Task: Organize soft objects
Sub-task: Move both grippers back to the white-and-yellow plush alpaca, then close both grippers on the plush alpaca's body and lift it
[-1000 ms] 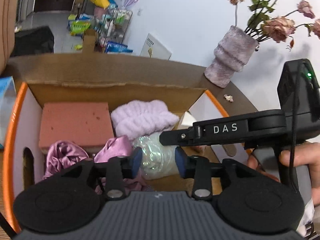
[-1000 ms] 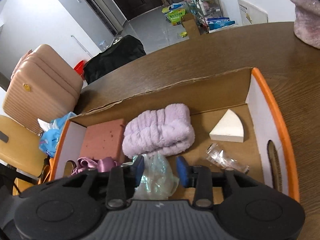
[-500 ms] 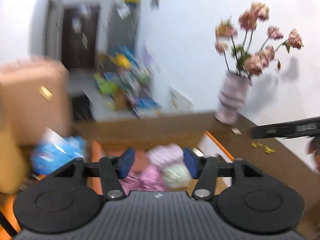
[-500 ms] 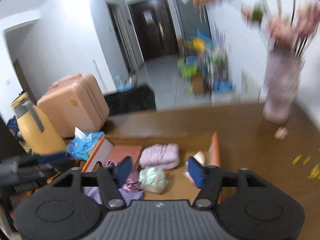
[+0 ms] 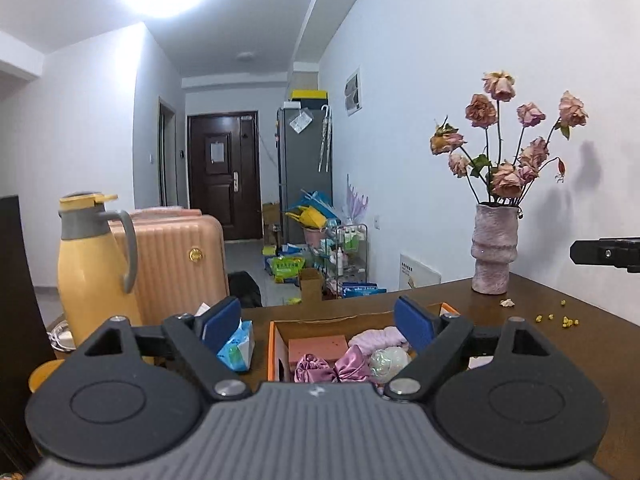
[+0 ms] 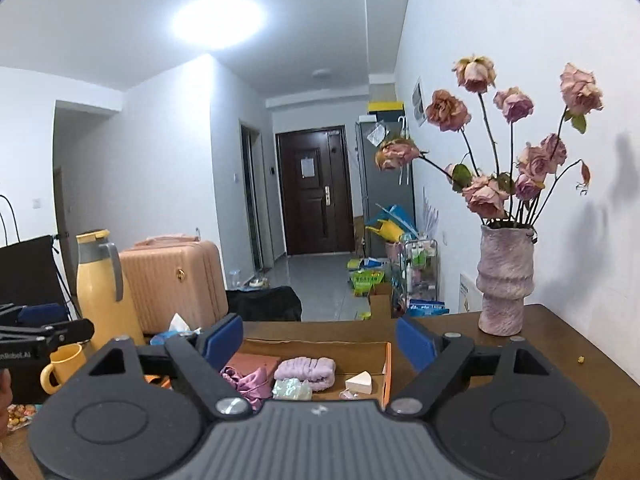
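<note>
— Both hand-held grippers are pulling up and back from the cardboard box, aren't they? A second ago they were nosing right down into it, and their jaws have just been opening, with nothing between them.

— Yes. Taking the left wrist view first: the left hand-held gripper (image 5: 318,322) is hanging with its blue pads wide apart and empty, looking nearly level across the desk (image 5: 560,360). The box (image 5: 274,354) is sitting below and beyond it, holding the pink sponge (image 5: 318,350), the lilac plush roll (image 5: 380,336), the purple satin scrunchies (image 5: 332,368) and the iridescent ball (image 5: 388,362), all packed close together.

— Packed so they aren't sprawling, I'd guess. And the right wrist view?

— The right hand-held gripper (image 6: 319,340) is likewise standing open and holding nothing. Its view is showing the same box (image 6: 387,364) with the white wedge sponge (image 6: 359,382) lying apart on the bare side, near the orange wall, and something small and crinkly beside it that I cannot make out.

— And the vase (image 6: 505,280)?

— Standing well clear on the desk. With everything soft inside, I'm judging the sorting nearly or wholly done.
</note>
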### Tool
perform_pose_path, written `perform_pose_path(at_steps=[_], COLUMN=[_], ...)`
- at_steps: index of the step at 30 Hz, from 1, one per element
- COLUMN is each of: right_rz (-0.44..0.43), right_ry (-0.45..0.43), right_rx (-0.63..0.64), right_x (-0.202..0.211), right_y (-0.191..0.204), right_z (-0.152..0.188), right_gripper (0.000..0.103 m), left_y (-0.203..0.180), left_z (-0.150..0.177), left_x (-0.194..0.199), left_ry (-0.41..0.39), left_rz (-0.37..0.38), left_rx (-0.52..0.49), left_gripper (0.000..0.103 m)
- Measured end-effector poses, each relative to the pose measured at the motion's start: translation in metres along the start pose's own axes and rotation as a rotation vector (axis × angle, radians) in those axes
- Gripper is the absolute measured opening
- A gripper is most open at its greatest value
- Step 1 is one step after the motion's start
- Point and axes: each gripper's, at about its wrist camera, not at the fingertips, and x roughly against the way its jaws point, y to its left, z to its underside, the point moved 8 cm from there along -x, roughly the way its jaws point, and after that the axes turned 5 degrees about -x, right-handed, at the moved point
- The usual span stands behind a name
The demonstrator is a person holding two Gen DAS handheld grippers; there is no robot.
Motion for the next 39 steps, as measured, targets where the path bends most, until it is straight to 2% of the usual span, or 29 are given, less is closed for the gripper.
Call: perform_pose_path(at_steps=[6, 8, 12, 14, 16, 19, 21, 22, 29, 32, 34, 35, 36, 37, 38, 39], right_rz=[0.002, 0.014, 0.032, 0.036, 0.055, 0.047, 0.018, 0.021, 0.032, 0.045, 0.022, 0.007, -0.011, -0.025, -0.024, -0.054], right_ry=[-0.052, -0.074, -0.062, -0.049, -0.018, 0.065, 0.146, 0.152, 0.128, 0.118, 0.111, 0.108, 0.110, 0.121, 0.134, 0.150], right_rx=[-0.027, -0.031, 0.012, 0.038, 0.028, -0.050, -0.053, -0.037, 0.006, 0.037, 0.019, 0.007, -0.006, -0.024, -0.036, -0.048], right_x=[0.029, 0.042, 0.070, 0.086, 0.100, 0.111, 0.109, 0.108, 0.064, 0.032, 0.008, -0.002, -0.013, -0.022, -0.028, -0.031], right_y=[-0.003, -0.004, 0.001, 0.006, 0.006, 0.000, 0.000, 0.001, 0.001, -0.004, -0.007, -0.008, -0.009, -0.010, -0.011, -0.008], right_z=[0.010, 0.020, 0.059, 0.087, 0.119, 0.162, 0.181, 0.185, 0.173, 0.170, 0.166, 0.165, 0.165, 0.167, 0.168, 0.169], right_gripper=[0.086, 0.087, 0.090, 0.090, 0.090, 0.090, 0.090, 0.090, 0.088, 0.083, 0.077, 0.071, 0.055, 0.048, 0.042, 0.042], left_y=[0.001, -0.001, -0.010, -0.017, -0.025, -0.032, -0.034, -0.036, -0.061, -0.072, -0.074, -0.074, -0.074, -0.073, -0.072, -0.070], left_z=[0.012, 0.026, 0.065, 0.092, 0.124, 0.157, 0.162, 0.161, 0.152, 0.155, 0.157, 0.158, 0.158, 0.159, 0.159, 0.159], left_x=[0.022, 0.031, 0.059, 0.072, 0.080, 0.080, 0.073, 0.068, 0.032, 0.018, 0.009, 0.006, 0.002, -0.001, -0.002, -0.003], left_ry=[-0.025, -0.024, 0.002, 0.030, 0.104, 0.218, 0.244, 0.246, 0.255, 0.269, 0.282, 0.285, 0.288, 0.291, 0.290, 0.288], left_rz=[-0.042, -0.051, -0.034, 0.004, 0.070, 0.087, 0.092, 0.094, 0.139, 0.149, 0.152, 0.154, 0.153, 0.150, 0.149, 0.150], left_rx=[0.037, 0.051, 0.076, 0.084, 0.089, 0.065, 0.051, 0.050, 0.039, 0.012, 0.012, 0.013, 0.014, 0.014, 0.016, 0.019], left_gripper=[0.088, 0.089, 0.095, 0.099, 0.100, 0.100, 0.099, 0.099, 0.100, 0.100, 0.099, 0.100, 0.100, 0.100, 0.100, 0.100])
